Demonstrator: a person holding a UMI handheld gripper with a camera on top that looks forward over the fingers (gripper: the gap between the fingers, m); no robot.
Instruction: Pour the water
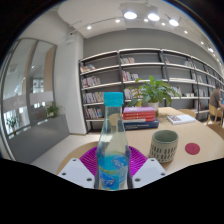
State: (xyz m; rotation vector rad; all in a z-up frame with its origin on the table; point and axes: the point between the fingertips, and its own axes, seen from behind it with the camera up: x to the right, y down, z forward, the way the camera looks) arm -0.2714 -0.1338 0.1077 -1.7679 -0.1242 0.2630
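Observation:
A clear plastic water bottle (112,150) with a blue cap and a blue label stands upright between my fingers. My gripper (112,168) is shut on the bottle, with the purple pads (90,160) pressed to both its sides. The bottle is held above a light wooden table (80,148). A grey-green cup (164,147) with a dark rim stands on the table just ahead and to the right of the bottle. I cannot see whether the cup holds anything.
A red round coaster (193,149) lies right of the cup. A stack of books (141,117) and a potted plant (155,92) stand further back on the table, with an open book (181,118) beside them. Bookshelves (150,75) line the far wall.

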